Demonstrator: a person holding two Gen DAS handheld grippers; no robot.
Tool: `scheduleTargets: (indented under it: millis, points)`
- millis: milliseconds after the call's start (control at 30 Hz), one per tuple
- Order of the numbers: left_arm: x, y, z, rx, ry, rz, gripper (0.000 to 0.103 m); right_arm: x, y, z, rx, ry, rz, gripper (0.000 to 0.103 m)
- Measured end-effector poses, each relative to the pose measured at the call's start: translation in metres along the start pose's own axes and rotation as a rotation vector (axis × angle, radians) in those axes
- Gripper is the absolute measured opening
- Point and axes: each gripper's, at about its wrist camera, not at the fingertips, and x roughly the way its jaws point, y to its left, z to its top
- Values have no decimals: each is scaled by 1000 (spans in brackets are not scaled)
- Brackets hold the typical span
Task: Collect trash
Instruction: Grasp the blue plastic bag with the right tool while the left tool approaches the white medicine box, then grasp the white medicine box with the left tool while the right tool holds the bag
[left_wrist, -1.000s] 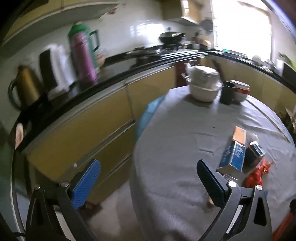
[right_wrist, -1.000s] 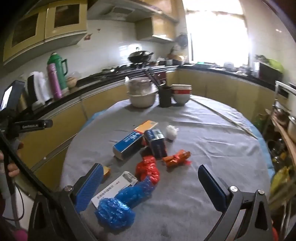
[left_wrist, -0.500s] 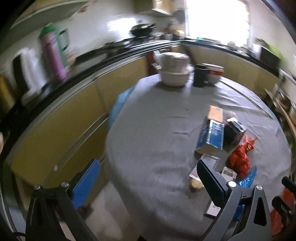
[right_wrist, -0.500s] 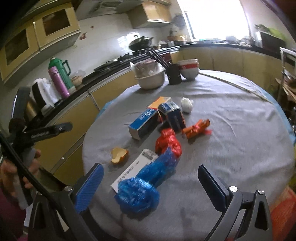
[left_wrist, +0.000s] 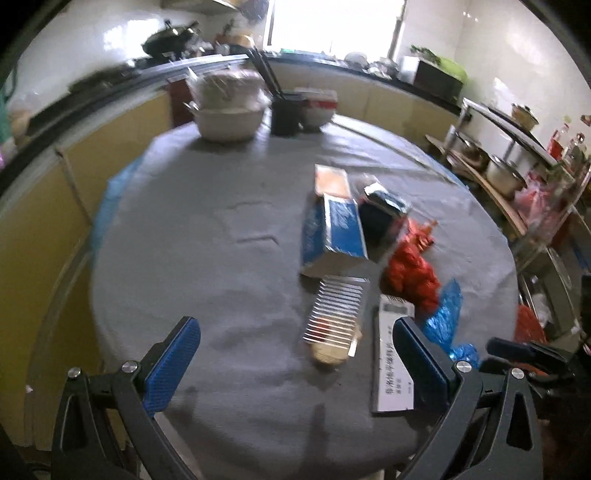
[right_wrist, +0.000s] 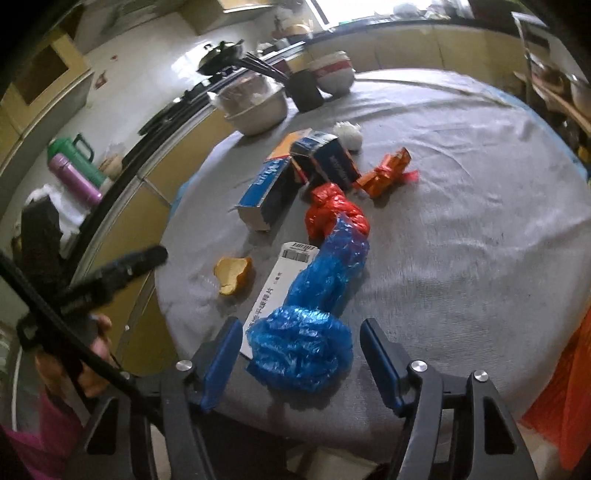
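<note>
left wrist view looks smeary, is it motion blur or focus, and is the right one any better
Left wrist view: motion blur smears the blue carton and white bowl, the window is blown out, and the fisheye bends the table edge. Right wrist view: sharper, the blue plastic bag shows crisp creases, though the edges still smear.

The right tool (right_wrist: 301, 354) is hovering with its blue-padded jaws spread on either side of a crumpled blue plastic bag (right_wrist: 317, 310), which is lying on the grey-clothed round counter (right_wrist: 461, 229), overlapping a white printed paper box (right_wrist: 279, 280) and touching a red plastic bag (right_wrist: 332, 212).
</note>
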Motion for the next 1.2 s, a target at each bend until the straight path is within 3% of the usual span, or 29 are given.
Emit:
scheduleTargets:
  millis: [133, 400, 567, 667, 767, 867, 967, 1067, 1133, 1200]
  points:
    - [14, -1, 2, 17, 41, 4, 103, 15, -5, -2, 60, 56, 41, 70]
    - [-11, 12, -10, -38, 5, 73, 103, 33, -7, -7, 66, 86, 54, 70]
    - [-35, -10, -30, 15, -8, 72, 103, 25, -15, -8, 57, 38, 89, 51]
    - [-41, -28, -39, 41, -4, 50, 103, 10, -29, -13, 75, 9, 107, 50]
    - [-38, -47, -45, 69, 16, 27, 103, -4, -42, -16, 82, -27, 69, 50]
    - [-25, -65, -50, 79, 69, -10, 102, -20, -62, -18, 97, -74, 13, 49]
    - [-7, -82, -49, 99, 91, -18, 102, -35, -82, -18, 151, -110, 19, 49]
    - [23, -89, -48, 85, 159, 5, 92, -47, -90, -18, 177, -140, 41, 49]
    - [40, -87, -50, 59, 219, 17, 74, -48, -89, -20, 174, -144, 43, 49]
    - [55, -81, -51, 19, 268, 17, 72, -48, -88, -23, 171, -147, 37, 49]
